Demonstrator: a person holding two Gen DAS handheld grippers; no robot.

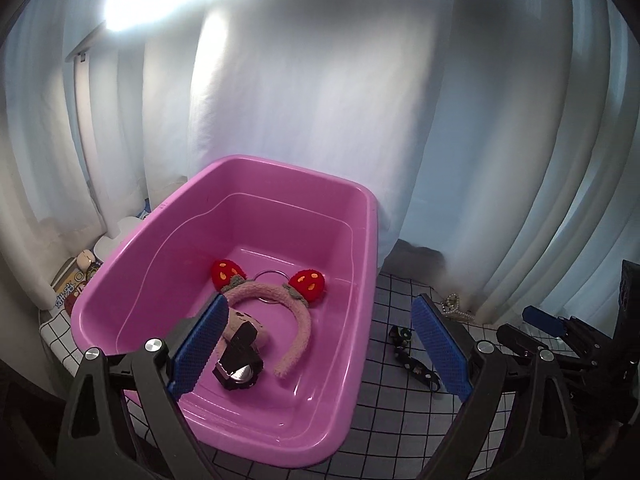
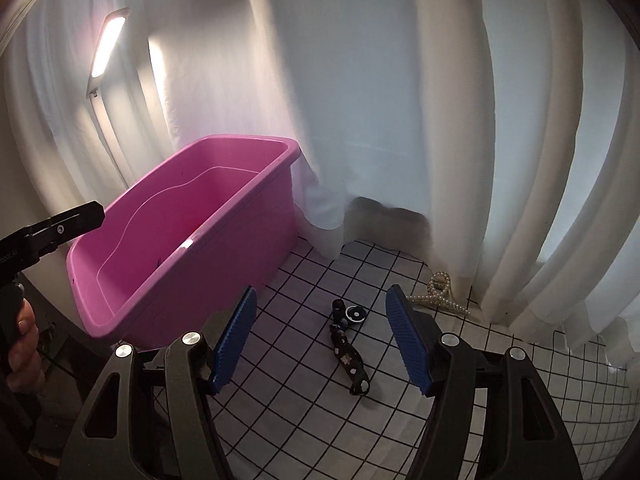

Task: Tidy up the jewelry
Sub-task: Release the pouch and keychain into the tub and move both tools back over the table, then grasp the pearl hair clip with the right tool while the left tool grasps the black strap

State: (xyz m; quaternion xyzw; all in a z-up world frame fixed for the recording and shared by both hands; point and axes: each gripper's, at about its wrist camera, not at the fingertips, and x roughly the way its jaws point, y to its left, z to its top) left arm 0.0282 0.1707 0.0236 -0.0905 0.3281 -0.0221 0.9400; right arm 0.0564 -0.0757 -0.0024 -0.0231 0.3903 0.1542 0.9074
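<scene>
The left tool (image 1: 316,346) hangs over the near end of the pink tub (image 1: 168,236) with its blue pads (image 1: 198,350) spread wide and nothing between them. Just below and between its fingers a black wristwatch (image 1: 239,364) lies on the tub floor, touching a fuzzy pink headband (image 1: 298,322) with two red strawberry ears. A thin metal ring (image 1: 272,286) lies behind the headband's arch, against the floor of the tub.

The right tool (image 2: 322,346) is likewise wide apart and grips nothing, hovering above the counter (image 2: 400,420), which is covered with a white cloth with a black grid. Directly ahead of its fingers, a dark floral strap-like piece (image 2: 350,362) rests on the cloth; it may be a hair clip or a band, but the view is too coarse to tell. A small round black-and-white item (image 2: 355,314) sits at its far end, seemingly touching. Further right, near the white curtain (image 2: 360,100), lies a pearl claw clip (image 2: 438,294), well apart from the tub. The tub stands to the left of these pieces, its back edge against the curtain. A lit lamp (image 2: 107,46) glows at upper left.
</scene>
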